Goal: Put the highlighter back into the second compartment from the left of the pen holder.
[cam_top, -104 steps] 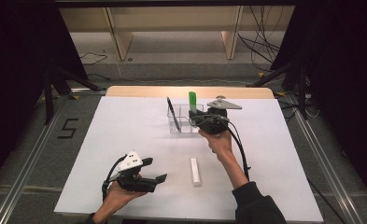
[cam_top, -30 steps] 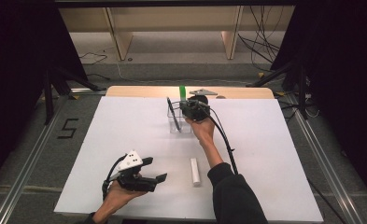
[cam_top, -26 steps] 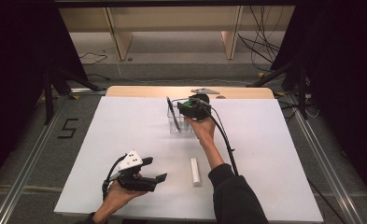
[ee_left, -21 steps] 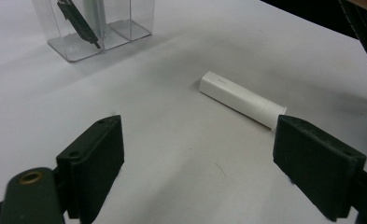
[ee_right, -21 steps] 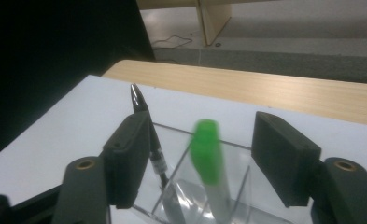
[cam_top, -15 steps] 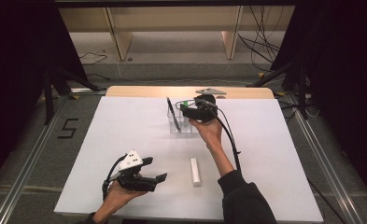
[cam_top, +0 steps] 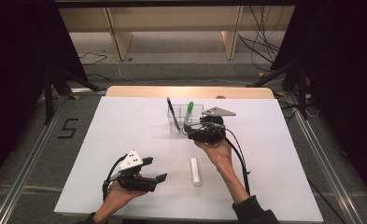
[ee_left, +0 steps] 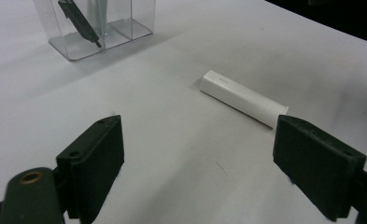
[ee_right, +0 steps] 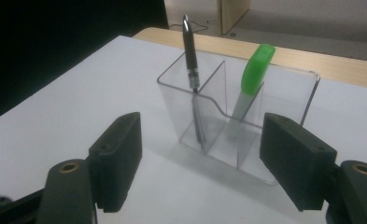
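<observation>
A clear plastic organizer point(cam_top: 196, 109) stands mid-table with a black pen point(cam_top: 170, 108) in its left compartment and a green-capped marker point(cam_top: 189, 111) leaning in the one beside it. My right gripper point(cam_top: 189, 131) is open just in front of the organizer, holding nothing. In the right gripper view the organizer point(ee_right: 284, 93), pen point(ee_right: 190, 51) and marker point(ee_right: 257, 65) sit beyond the spread jaws. A white tube point(cam_top: 195, 171) lies flat nearer the front. My left gripper point(cam_top: 154, 169) rests open to its left, and the tube point(ee_left: 242, 98) lies just ahead of its jaws.
White sheet point(cam_top: 116, 130) covers the table, with a wooden edge point(cam_top: 139, 91) at the back. Dark floor and metal rails flank both sides. A cable point(cam_top: 239, 158) trails from the right gripper along the forearm.
The right gripper carried the green marker over the organizer, let it go in a compartment, and drew back toward the person, now open. The left gripper stayed still.
</observation>
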The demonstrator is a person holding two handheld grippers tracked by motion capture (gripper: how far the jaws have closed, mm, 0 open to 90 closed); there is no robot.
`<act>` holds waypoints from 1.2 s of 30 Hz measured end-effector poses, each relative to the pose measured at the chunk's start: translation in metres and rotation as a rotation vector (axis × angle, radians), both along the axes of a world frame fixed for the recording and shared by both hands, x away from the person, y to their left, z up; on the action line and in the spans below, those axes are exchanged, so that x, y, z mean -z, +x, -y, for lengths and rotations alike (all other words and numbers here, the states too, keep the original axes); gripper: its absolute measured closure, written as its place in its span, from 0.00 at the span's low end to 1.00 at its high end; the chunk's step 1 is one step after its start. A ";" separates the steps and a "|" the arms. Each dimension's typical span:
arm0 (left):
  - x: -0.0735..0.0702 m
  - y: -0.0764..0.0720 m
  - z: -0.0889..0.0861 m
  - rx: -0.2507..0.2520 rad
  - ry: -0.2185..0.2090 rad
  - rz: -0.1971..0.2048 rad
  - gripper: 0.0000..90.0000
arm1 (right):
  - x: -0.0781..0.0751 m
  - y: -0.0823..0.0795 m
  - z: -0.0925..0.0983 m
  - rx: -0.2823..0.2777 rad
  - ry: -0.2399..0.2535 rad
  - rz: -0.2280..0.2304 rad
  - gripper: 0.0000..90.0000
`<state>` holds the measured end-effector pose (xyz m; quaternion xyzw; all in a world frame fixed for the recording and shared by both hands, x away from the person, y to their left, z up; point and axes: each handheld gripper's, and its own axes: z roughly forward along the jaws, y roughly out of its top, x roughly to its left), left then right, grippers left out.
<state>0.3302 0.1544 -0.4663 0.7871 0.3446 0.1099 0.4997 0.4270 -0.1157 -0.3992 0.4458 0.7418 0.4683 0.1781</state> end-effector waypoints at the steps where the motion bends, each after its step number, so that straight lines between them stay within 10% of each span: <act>1: 0.000 0.000 0.000 -0.002 -0.001 -0.002 0.18 | 0.001 -0.004 0.000 -0.006 -0.005 0.003 0.34; 36: -0.001 0.001 -0.003 -0.016 -0.018 -0.003 0.18 | 0.053 -0.081 0.009 -0.046 -0.134 -0.079 0.29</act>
